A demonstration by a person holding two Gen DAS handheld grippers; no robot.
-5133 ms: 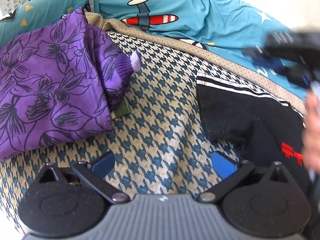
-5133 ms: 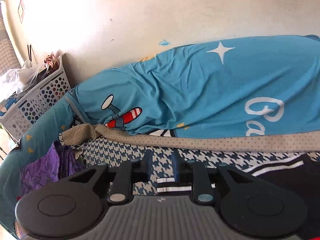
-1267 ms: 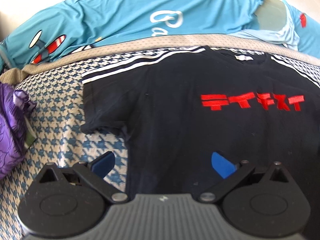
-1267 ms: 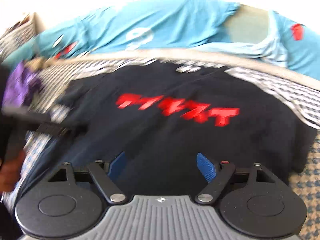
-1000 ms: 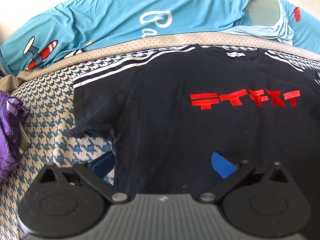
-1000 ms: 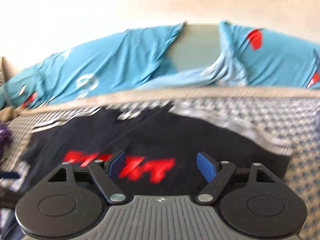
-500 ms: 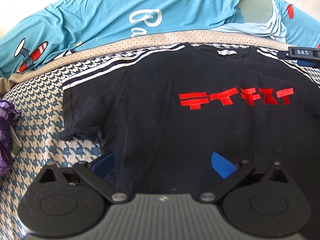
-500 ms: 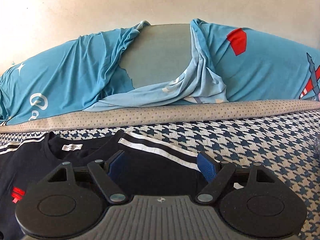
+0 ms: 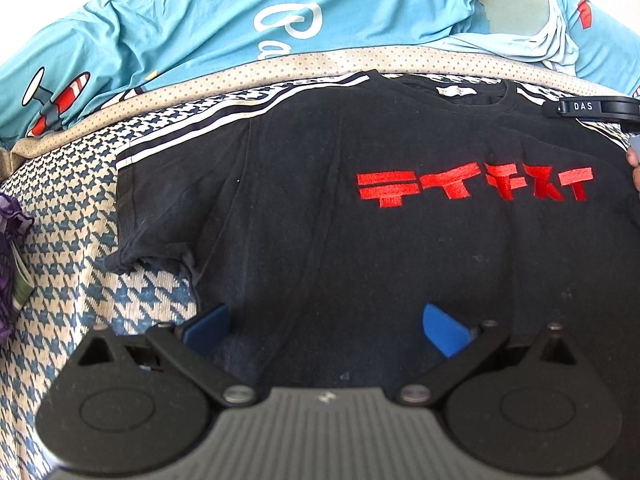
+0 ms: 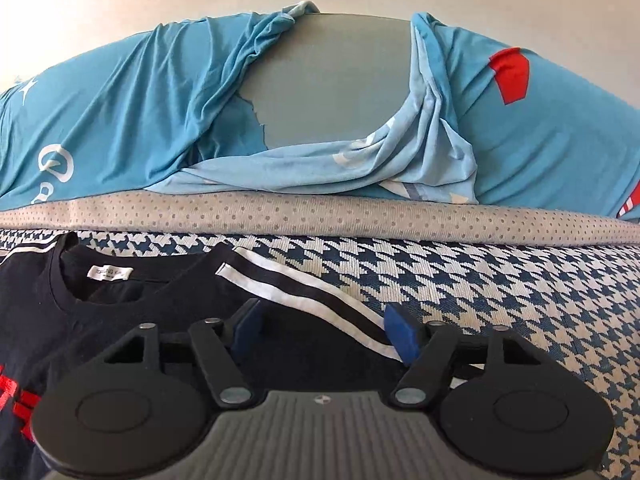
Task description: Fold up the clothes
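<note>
Right gripper (image 10: 324, 330): jaws part-way apart and closing, low over the right shoulder of the black T-shirt (image 10: 132, 320). The white-striped sleeve (image 10: 320, 300) runs between the blue pads; no pinch on the cloth can be seen yet.

Left gripper (image 9: 324, 326): jaws spread wide, released, holding nothing. It hovers over the shirt's near lower body, its left pad close to the side seam below the left sleeve (image 9: 160, 216).

Black T-shirt: spread flat, front up, red lettering (image 9: 472, 184) showing, collar and neck label (image 10: 110, 273) to the far side. Lies on the houndstooth cover (image 10: 500, 300), not folded.

Step in hand, as judged: taking hold of the right shoulder or sleeve for the first fold. Next move calls for the pads to bite through the striped edge, then carry it leftward across the chest, with the left gripper steadying or gripping its own side.

Far: blue printed sheet (image 10: 140, 120). Far left: purple garment (image 9: 10, 248).
</note>
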